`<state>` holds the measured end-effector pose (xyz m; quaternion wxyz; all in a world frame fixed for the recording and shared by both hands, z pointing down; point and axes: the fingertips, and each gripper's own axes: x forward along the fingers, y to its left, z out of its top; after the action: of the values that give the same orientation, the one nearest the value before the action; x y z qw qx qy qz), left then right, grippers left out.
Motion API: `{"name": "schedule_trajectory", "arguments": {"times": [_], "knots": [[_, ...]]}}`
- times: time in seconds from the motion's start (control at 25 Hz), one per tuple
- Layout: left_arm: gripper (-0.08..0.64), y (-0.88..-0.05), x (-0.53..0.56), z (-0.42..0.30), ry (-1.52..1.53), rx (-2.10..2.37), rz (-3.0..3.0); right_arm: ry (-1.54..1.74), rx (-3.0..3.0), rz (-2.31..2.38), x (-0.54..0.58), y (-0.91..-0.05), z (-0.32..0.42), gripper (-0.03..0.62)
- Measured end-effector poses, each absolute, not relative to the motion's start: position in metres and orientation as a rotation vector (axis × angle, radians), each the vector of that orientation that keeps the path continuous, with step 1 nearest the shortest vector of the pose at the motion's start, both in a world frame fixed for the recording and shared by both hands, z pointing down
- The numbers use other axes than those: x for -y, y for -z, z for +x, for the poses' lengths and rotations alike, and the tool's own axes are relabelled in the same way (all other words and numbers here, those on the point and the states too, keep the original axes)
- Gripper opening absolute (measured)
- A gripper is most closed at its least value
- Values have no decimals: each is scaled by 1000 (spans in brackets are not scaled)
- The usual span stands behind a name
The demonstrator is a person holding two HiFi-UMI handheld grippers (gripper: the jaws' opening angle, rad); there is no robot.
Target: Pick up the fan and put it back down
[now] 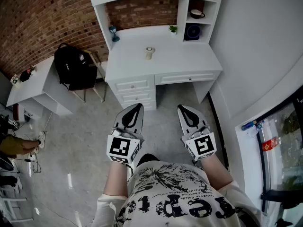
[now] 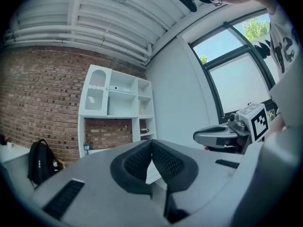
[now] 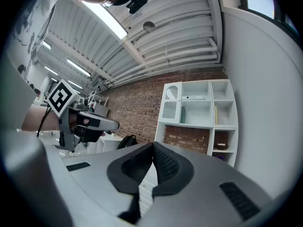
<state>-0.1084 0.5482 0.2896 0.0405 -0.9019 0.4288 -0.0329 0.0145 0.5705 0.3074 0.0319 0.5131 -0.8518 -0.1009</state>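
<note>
A dark round fan-like thing (image 1: 192,32) sits in the lower right cubby of the white desk hutch; it is too small to tell for sure. A small pale cylinder (image 1: 149,52) stands on the desktop (image 1: 161,60). My left gripper (image 1: 137,107) and right gripper (image 1: 182,109) are held level side by side over the floor, short of the desk drawers and far from both objects. In the left gripper view my left gripper (image 2: 151,148) has its pads pressed together with nothing between them. In the right gripper view my right gripper (image 3: 152,150) is the same.
A black backpack (image 1: 73,66) rests on a chair left of the desk, beside a small white table (image 1: 33,86). A blue goblet (image 1: 113,32), a small plant (image 1: 173,29) and a cup (image 1: 196,14) are on the desk and shelves. A curved wall and window sill (image 1: 255,141) close the right side.
</note>
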Motion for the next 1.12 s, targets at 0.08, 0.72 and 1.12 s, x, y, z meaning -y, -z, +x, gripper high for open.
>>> {"name": "schedule_trajectory", "arguments": {"times": [0.08,0.72,1.12], "knots": [[14,-290,-547,-108,96,-1318,-2767,305,2613,1582,-569,-309,17,14],[394,-287,-528,-89,-62,-1285,-2866,203,2644,1678,-544,-308,39,15],[394,-314,-457,-89,99,-1275,-2868,156,2621,1673,-479,-327,34,15]]}}
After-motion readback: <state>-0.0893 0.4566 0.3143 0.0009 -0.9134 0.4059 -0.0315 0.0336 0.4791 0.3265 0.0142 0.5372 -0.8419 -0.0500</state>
